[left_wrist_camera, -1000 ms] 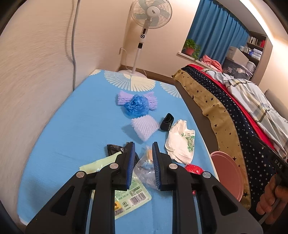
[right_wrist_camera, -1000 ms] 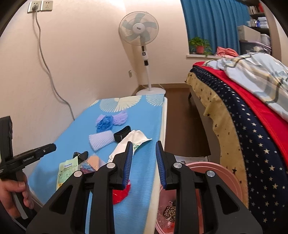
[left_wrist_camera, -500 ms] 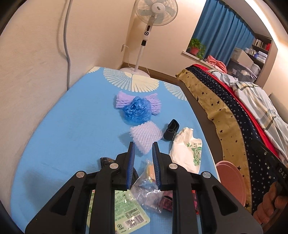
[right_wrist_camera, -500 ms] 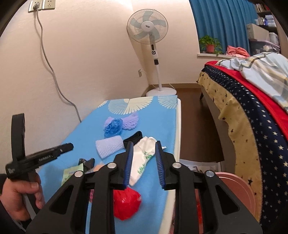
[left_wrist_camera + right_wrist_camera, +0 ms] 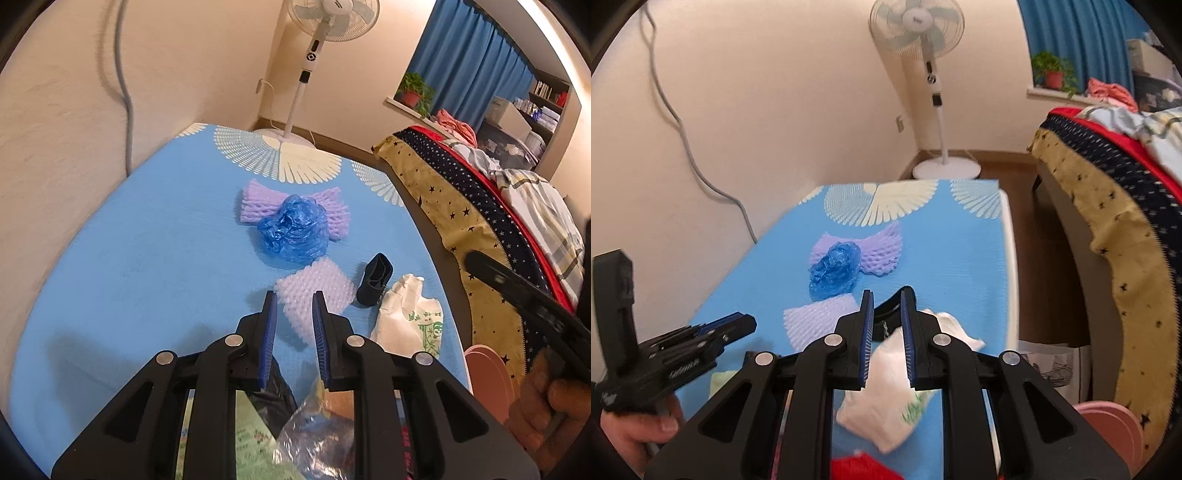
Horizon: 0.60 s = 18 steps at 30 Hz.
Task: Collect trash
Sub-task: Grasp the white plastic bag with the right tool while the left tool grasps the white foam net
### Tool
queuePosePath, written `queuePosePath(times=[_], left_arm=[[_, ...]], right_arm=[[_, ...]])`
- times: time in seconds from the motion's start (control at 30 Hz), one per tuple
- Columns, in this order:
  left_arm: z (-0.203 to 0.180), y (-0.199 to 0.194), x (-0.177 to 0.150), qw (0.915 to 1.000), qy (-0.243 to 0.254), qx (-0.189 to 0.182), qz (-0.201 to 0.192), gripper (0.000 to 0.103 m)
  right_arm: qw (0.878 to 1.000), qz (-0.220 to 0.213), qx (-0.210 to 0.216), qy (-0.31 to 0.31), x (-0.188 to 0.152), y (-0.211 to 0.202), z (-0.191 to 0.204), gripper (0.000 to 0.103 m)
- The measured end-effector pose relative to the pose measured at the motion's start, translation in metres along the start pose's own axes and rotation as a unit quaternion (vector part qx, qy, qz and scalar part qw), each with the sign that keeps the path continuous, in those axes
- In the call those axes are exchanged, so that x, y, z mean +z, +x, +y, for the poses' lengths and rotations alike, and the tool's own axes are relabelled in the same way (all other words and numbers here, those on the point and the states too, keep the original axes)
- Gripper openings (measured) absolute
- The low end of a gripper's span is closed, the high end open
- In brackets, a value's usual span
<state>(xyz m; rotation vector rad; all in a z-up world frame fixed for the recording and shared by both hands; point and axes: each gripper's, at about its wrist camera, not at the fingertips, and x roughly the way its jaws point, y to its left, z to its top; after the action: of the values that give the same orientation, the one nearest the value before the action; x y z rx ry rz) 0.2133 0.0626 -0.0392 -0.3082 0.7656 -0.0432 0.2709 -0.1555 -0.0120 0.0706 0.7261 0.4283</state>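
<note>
1. The left tool [image 5: 291, 304] now hangs over the near edge of the pale foam net [image 5: 314, 295] on the blue bench [image 5: 147, 258]; a second ago it was further back, above the green wrapper [image 5: 255, 439] and the clear plastic bag [image 5: 314, 439], which now lie under its arms.
2. Its jaws stand a narrow gap apart, the same as before, with nothing gripped between the blue pads.
3. The right tool [image 5: 884, 306] has come in from the bench's edge, where it earlier looked down toward the pink bin [image 5: 1108, 424], and now sits over the white plastic bag [image 5: 890, 398] just on the bin side of the foam net.
4. Its jaws have just been closing; a slim gap remains. The white bag and the black strap [image 5: 890, 306] show through that gap, but whether the pads touch either cannot be told.
5. The trash itself lies as it did: the crumpled blue bag [image 5: 295, 232] rests on the purple foam net [image 5: 255, 203] beyond the pale foam net, the black strap just beside the pale net, and the red scrap [image 5: 860, 467] at the near end of the bench, nearer than the white bag.
6. The pink bin stands off the bench's side, between bench and bed [image 5: 480, 206].
7. The person's right hand [image 5: 546, 410] shows at the left view's edge, closer in than before.
</note>
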Motion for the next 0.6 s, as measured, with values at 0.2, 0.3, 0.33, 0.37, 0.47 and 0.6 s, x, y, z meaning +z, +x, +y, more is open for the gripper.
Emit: queuePosePath(times=[0.2, 0.3, 0.33, 0.37, 0.47, 0.6], left_arm=[[0.008, 0.024, 0.007, 0.9998, -0.004, 0.0, 0.018, 0.02], [0.012, 0.033, 0.007, 0.9996, -0.007, 0.003, 0.026, 0.023], [0.013, 0.036, 0.007, 0.9996, -0.009, 0.003, 0.028, 0.023], [0.014, 0.039, 0.007, 0.9994, -0.012, 0.001, 0.031, 0.023], [0.015, 0.048, 0.008, 0.9991, -0.017, -0.008, 0.038, 0.023], [0.016, 0.057, 0.008, 0.9983, -0.027, -0.018, 0.048, 0.023]], right_arm=[[0.999, 0.048, -0.01, 0.009, 0.01, 0.053, -0.001, 0.025], [0.997, 0.075, -0.015, 0.018, 0.01, 0.079, -0.006, 0.037], [0.997, 0.08, -0.016, 0.019, 0.01, 0.084, -0.006, 0.039], [0.996, 0.085, -0.02, 0.017, 0.01, 0.089, -0.007, 0.041], [0.994, 0.104, -0.024, 0.016, 0.01, 0.103, -0.009, 0.041], [0.992, 0.125, -0.027, 0.014, 0.009, 0.116, -0.011, 0.04]])
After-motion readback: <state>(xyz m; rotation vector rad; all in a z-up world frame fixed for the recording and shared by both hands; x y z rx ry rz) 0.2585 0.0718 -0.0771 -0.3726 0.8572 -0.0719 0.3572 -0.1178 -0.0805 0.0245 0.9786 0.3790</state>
